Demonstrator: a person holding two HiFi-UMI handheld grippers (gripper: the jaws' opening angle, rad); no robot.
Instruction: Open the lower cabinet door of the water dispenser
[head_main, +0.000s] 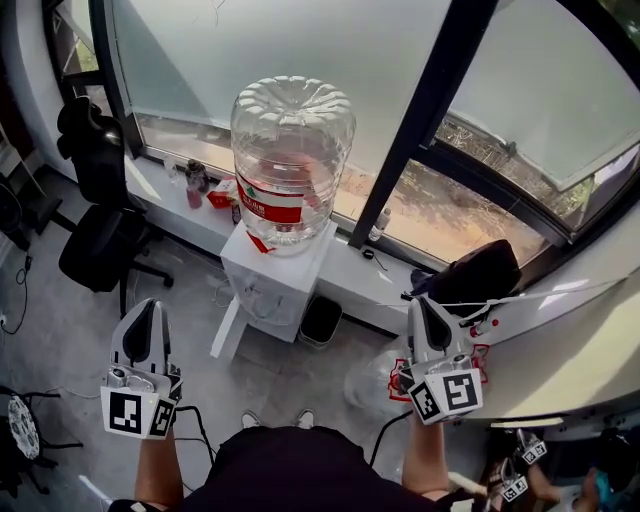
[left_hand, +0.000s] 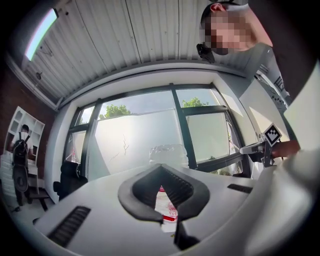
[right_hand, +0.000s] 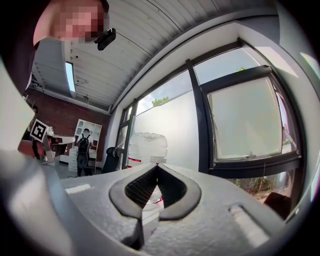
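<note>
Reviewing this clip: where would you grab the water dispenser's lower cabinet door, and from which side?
Probably its free outer edge: the lower cabinet door seems to stand swung out from the water dispenser toward the left tool, a thin white panel seen from above. Come from that left side, jaws pinching across its thickness. No handle can be made out.

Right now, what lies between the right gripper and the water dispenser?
In the head view, a small black bin stands between the right gripper and the water dispenser.
</note>
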